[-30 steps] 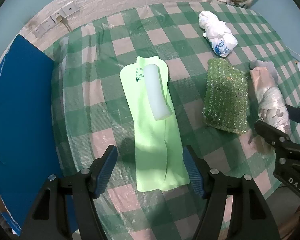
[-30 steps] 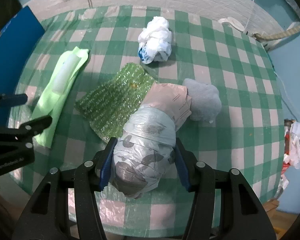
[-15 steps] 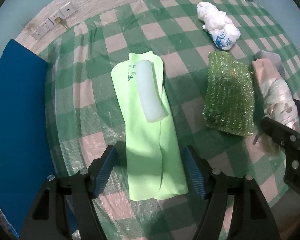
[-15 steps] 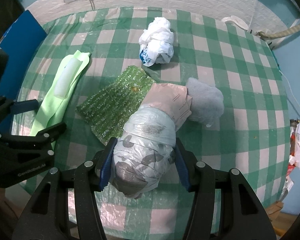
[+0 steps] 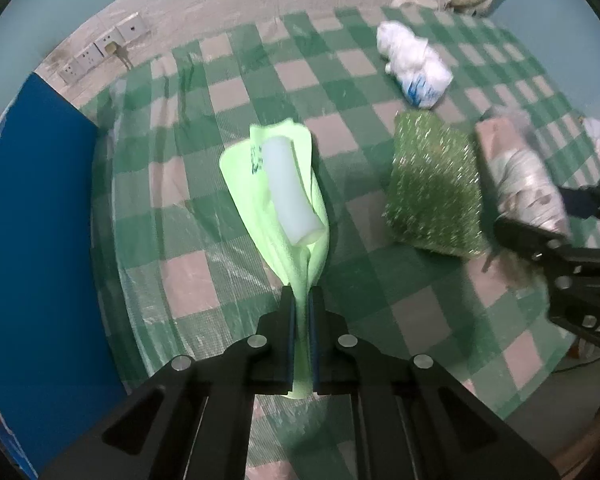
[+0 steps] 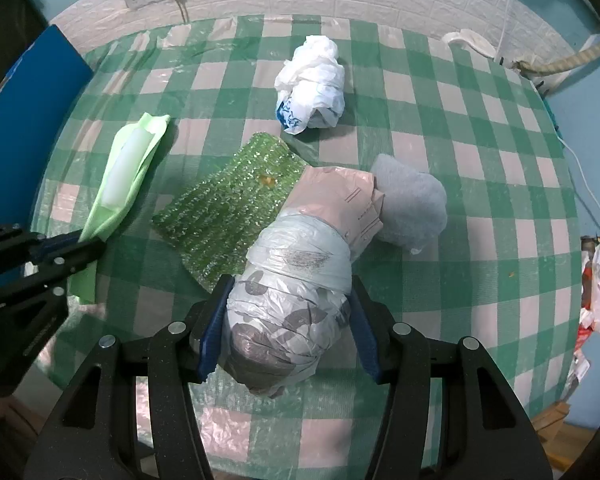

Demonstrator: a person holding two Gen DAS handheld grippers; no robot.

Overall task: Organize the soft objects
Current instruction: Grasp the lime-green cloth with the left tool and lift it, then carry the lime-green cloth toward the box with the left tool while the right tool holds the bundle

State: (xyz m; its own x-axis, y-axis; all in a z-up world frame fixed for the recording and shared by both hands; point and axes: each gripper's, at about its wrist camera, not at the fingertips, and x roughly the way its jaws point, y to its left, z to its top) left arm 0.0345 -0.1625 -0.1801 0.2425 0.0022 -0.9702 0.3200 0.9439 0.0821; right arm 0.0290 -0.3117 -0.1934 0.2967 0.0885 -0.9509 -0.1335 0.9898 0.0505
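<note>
Your left gripper (image 5: pixel 301 312) has just closed from wide open, pinching the near end of the lime-green cloth sheet (image 5: pixel 276 216) on the checked table (image 5: pixel 204 280), its white foam roll (image 5: pixel 288 192) riding along, ready to lift, while your right gripper (image 6: pixel 288 320) clamps the plastic-wrapped bundle (image 6: pixel 296 280).

Open checked table (image 6: pixel 452 152) right of the grey pad (image 6: pixel 414 208) and along the back. Middle crowded: green mesh sheet (image 6: pixel 228 208), white bag (image 6: pixel 312 84). Blue board (image 5: pixel 40 240) walls off left edge.
</note>
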